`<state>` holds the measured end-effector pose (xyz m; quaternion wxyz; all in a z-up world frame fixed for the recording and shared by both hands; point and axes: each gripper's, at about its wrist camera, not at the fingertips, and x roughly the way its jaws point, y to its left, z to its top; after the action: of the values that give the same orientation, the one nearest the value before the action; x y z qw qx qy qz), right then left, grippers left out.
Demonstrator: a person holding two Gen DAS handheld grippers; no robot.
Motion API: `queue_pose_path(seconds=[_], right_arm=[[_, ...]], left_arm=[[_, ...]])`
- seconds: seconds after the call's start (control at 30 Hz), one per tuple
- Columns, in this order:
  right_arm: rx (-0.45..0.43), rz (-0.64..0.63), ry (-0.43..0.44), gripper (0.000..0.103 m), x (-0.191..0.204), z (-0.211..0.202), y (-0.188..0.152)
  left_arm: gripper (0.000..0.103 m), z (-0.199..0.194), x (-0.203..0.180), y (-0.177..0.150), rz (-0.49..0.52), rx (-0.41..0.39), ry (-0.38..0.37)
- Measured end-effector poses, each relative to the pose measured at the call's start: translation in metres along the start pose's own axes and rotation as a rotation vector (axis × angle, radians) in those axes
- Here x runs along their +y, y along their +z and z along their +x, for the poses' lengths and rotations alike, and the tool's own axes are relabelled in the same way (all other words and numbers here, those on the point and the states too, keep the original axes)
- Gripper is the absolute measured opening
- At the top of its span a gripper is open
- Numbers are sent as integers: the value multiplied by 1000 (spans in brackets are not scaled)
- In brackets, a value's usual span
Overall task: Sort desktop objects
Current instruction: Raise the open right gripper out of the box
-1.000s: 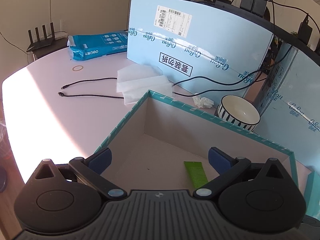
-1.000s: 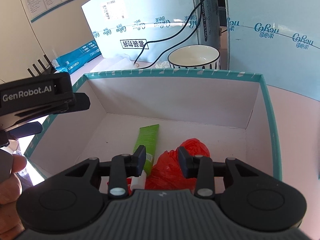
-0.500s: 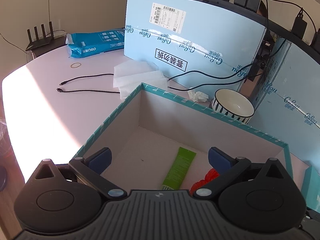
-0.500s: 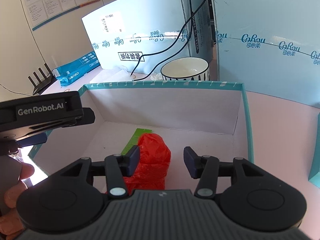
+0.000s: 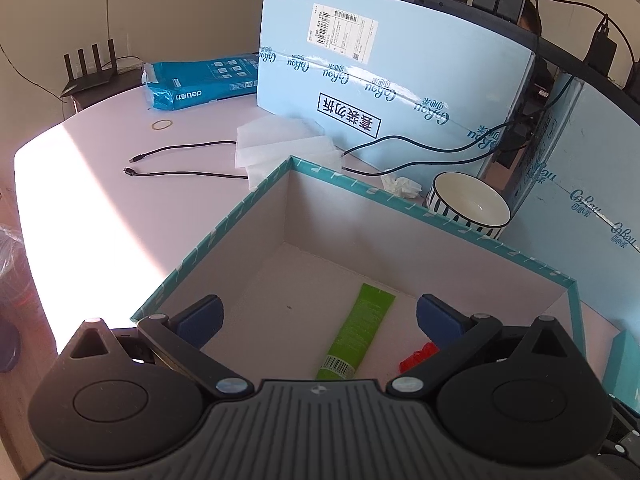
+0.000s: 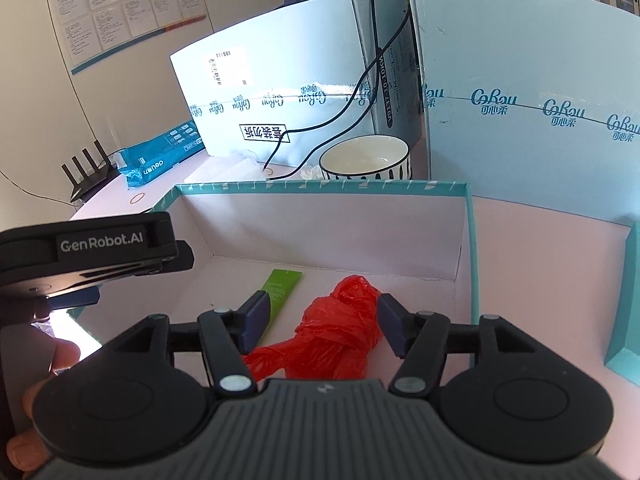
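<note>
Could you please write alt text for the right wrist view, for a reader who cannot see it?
The right claw hangs open over a crumpled red plastic bag lying inside a teal-rimmed white box, with a green tube beside the bag. The left claw juts in from the left; a striped bowl stands behind the box.

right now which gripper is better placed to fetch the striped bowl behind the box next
Right, probably. The striped bowl sits behind the box's far wall, nearly straight ahead of the open right gripper. From the left gripper, also open and empty, the bowl lies off toward its right side.
</note>
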<state>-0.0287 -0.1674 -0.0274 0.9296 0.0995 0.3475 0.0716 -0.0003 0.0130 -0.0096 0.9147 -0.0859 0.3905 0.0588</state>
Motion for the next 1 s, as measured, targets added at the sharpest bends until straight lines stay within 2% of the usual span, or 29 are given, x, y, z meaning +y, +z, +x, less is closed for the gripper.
queue_pose_path(seconds=[0.5, 0.63, 0.9, 1.0], right_arm=[[-136, -29, -1, 72, -7, -28, -1], [-171, -27, -14, 85, -10, -34, -2], [-231, 1, -39, 86, -22, -47, -5], [-246, 20, -63, 95, -30, -52, -8]], left_arm=[[103, -12, -5, -6, -26, -34, 12], [103, -13, -8, -8, -22, -34, 13], [103, -17, -21, -14, 4, -43, -4], [103, -19, -28, -16, 19, -50, -16]])
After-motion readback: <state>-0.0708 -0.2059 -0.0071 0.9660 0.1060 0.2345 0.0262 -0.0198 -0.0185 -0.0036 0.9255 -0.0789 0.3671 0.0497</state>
